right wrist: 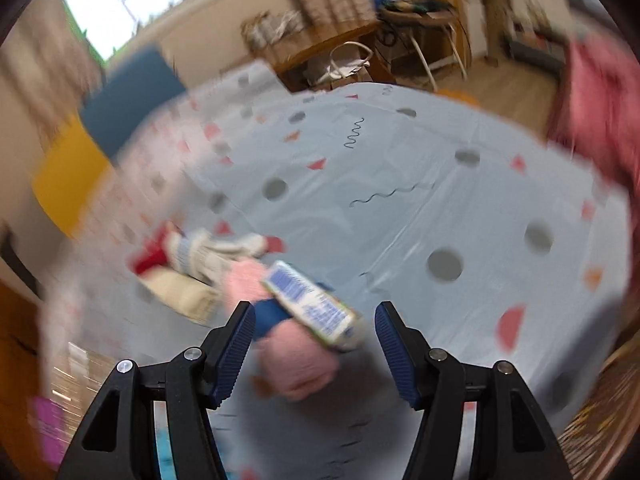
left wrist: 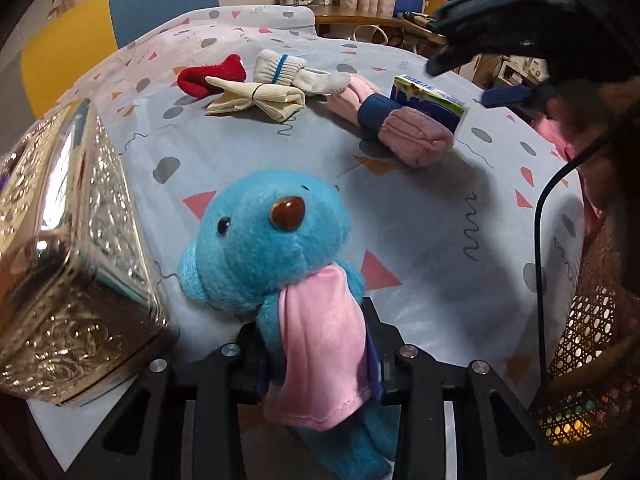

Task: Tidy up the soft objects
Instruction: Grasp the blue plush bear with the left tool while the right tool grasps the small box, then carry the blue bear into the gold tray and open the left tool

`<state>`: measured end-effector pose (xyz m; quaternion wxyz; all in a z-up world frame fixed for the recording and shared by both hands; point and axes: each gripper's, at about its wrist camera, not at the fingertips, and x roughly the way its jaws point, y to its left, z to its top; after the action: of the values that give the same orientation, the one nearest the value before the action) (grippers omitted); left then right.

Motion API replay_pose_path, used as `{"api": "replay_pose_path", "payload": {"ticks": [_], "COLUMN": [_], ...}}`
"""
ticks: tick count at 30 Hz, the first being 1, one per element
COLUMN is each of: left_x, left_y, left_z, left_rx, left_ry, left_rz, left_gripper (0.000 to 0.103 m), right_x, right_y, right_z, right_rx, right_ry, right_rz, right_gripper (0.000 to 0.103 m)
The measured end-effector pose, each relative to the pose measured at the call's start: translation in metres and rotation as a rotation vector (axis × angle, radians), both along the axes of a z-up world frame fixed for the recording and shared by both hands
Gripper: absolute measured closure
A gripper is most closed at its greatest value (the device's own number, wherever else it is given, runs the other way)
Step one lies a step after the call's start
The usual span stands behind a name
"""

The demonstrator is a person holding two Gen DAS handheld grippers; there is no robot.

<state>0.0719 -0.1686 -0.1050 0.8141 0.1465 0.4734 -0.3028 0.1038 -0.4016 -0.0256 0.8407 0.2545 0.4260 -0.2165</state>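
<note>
In the left wrist view, a blue plush toy (left wrist: 260, 240) with a pink scarf sticks up between the fingers of my left gripper (left wrist: 316, 344), which is shut on its body. Further back on the patterned tablecloth (left wrist: 420, 220) lie a red sock (left wrist: 210, 74), a white sock (left wrist: 288, 68), a cream sock bundle (left wrist: 256, 98) and a pink sock bundle (left wrist: 400, 124) with a navy band. The right wrist view is blurred. There my right gripper (right wrist: 316, 332) hangs open above the pink sock bundle (right wrist: 296, 364) and holds nothing.
A blue-and-white carton (left wrist: 432, 100) leans on the pink bundle. A shiny embossed metal box (left wrist: 72, 260) stands close on the left. A woven basket (left wrist: 588, 360) and a black cable (left wrist: 540, 240) are at the right edge. Blue and yellow chairs stand behind the table.
</note>
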Motion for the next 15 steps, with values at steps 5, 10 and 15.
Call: {"api": "replay_pose_path", "payload": {"ticks": [5,10,15], "left_x": [-0.004,-0.006,-0.006], "left_y": [0.003,0.005,0.007], "left_z": [-0.001,-0.002,0.003], "left_rx": [-0.019,-0.030,-0.018], "left_ry": [-0.021,-0.042,-0.022], "left_rz": [0.006,0.014,0.023], "left_gripper": [0.065,0.065,0.067], "right_x": [0.038,0.043,0.044], "right_y": [0.012,0.014,0.008], "right_z": [-0.026,-0.040,-0.051], "right_rx": [-0.134,-0.182,-0.107], "right_ry": [0.181,0.262,0.303], "right_rz": [0.138,0.149,0.145], "right_gripper": [0.041,0.072,0.076]}}
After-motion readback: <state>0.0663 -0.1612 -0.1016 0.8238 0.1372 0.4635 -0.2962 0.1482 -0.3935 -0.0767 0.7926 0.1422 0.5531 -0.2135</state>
